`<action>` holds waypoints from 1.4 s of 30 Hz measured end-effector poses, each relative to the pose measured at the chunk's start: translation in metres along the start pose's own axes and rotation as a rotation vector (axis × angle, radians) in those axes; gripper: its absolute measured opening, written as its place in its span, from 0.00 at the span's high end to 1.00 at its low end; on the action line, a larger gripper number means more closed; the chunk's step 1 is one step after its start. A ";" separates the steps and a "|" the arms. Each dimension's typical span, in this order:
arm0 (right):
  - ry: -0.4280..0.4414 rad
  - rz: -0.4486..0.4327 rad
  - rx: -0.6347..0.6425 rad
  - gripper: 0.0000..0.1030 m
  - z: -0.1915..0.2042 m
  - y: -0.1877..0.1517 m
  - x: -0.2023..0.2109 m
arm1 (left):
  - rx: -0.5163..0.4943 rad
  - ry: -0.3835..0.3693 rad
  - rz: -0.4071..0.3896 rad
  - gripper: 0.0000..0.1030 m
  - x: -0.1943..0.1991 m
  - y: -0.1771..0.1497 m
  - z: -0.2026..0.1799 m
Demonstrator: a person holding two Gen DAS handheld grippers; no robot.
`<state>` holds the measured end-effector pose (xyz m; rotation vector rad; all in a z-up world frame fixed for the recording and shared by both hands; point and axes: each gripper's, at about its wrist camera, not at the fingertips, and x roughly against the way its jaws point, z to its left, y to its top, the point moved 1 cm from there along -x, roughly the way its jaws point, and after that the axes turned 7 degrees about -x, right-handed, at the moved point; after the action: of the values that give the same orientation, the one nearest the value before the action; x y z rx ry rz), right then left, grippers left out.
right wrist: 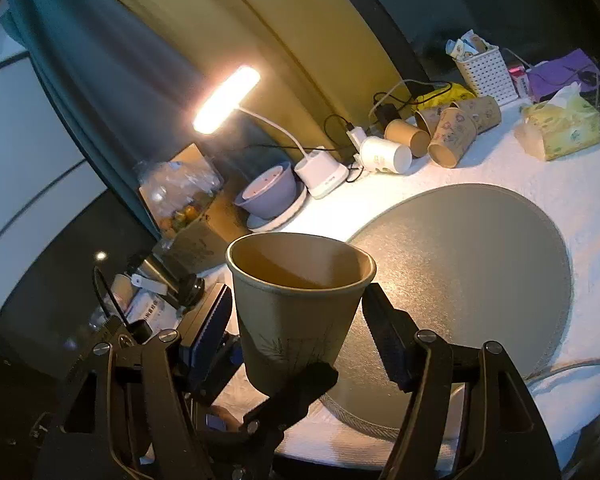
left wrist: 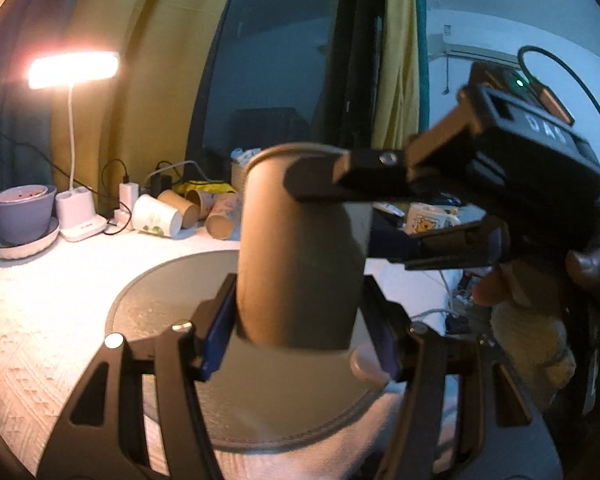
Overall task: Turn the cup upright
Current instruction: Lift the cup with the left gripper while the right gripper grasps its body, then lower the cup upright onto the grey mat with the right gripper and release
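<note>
A tan paper cup stands mouth-up in the air over the round grey mat. My left gripper is shut on its lower part, blue pads against both sides. My right gripper comes in from the right, with one finger near the rim and one behind the cup. In the right wrist view the cup sits between my right gripper's fingers with small gaps on both sides, and the left gripper's finger holds it from below. The cup's inside looks empty.
Several paper cups lie on their sides at the back of the white cloth. A lit desk lamp, a purple bowl, cables, a tissue pack and a white basket stand along the back.
</note>
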<state>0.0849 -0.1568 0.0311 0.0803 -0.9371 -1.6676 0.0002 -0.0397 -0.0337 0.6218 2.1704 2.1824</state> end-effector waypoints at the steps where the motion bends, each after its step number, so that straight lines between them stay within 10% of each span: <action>1: 0.004 0.000 0.001 0.31 0.000 0.001 -0.001 | -0.003 -0.005 0.003 0.41 0.001 0.000 -0.001; 12: -0.095 -0.039 0.085 0.33 0.001 0.010 -0.005 | 0.052 0.002 0.160 0.28 -0.015 -0.011 0.018; 25: -0.439 -0.113 0.308 0.33 -0.026 0.015 -0.050 | 0.178 0.062 0.218 0.28 -0.017 -0.020 0.057; 42: -0.499 -0.094 0.367 0.32 -0.039 0.003 -0.076 | 0.249 0.050 0.249 0.23 -0.027 -0.024 0.070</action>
<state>0.1328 -0.1128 -0.0246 -0.0497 -1.6339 -1.6123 0.0379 0.0215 -0.0666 0.9019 2.5403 2.0668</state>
